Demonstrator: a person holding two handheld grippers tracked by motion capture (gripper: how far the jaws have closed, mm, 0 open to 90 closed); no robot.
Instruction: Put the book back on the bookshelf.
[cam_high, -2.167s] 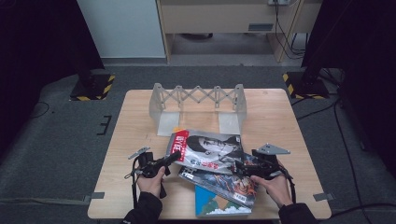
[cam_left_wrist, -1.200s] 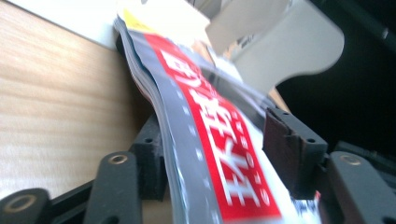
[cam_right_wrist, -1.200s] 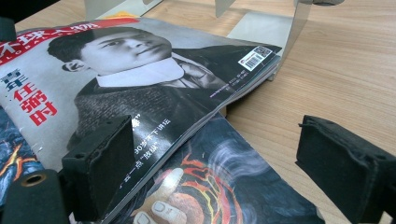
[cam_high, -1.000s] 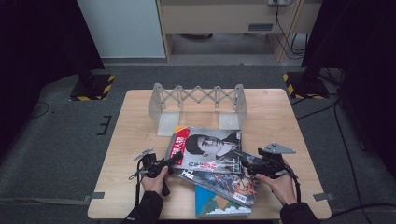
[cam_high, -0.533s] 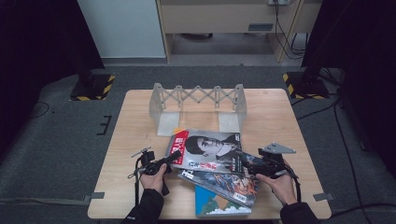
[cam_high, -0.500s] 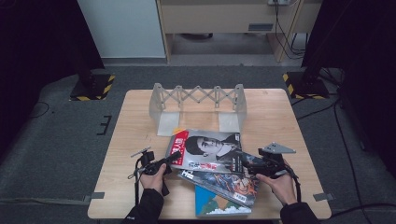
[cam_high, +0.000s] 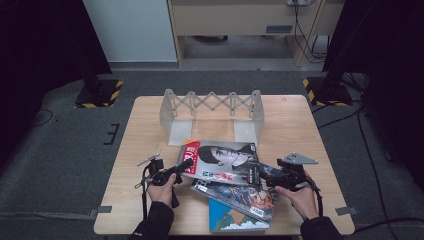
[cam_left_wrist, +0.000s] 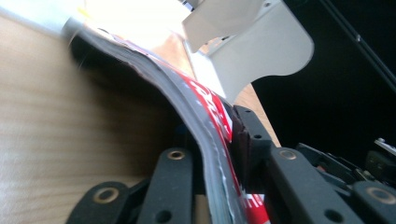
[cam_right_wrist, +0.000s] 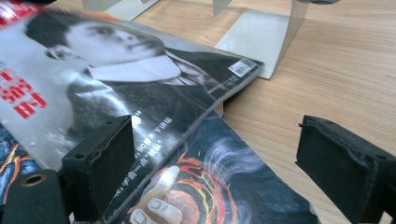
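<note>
**Thin grip on the top magazine, and a stack ready to slide**

Your left gripper (cam_high: 186, 164) has just been closing, and in the left gripper view its jaws now pinch the red-spined edge of the top magazine (cam_high: 222, 161), the pages bowing up and away from the table (cam_high: 150, 125). That bite sits right at the margin, so a quick pull may strip the cover through the pads or crease it where it bends.

Your right gripper (cam_high: 261, 171) stands wide, holding nothing. In the right gripper view one pad (cam_right_wrist: 100, 164) hovers over the portrait cover, the other (cam_right_wrist: 343, 165) hangs out over bare wood. Close now and you would likely catch air, or nip the cover together with the dark illustrated magazine (cam_high: 240, 192) underneath.

The top magazine lies at the near middle of the table, overlapping that second one, with a blue book (cam_high: 230, 220) below both. Glossy on glossy: lift from one side alone and the lower ones could drag along toward the near edge.

The folding rack (cam_high: 212, 107) stands just beyond. Its end plate looms close in the left gripper view, so a floppy, one-sided carry may snag there.
</note>
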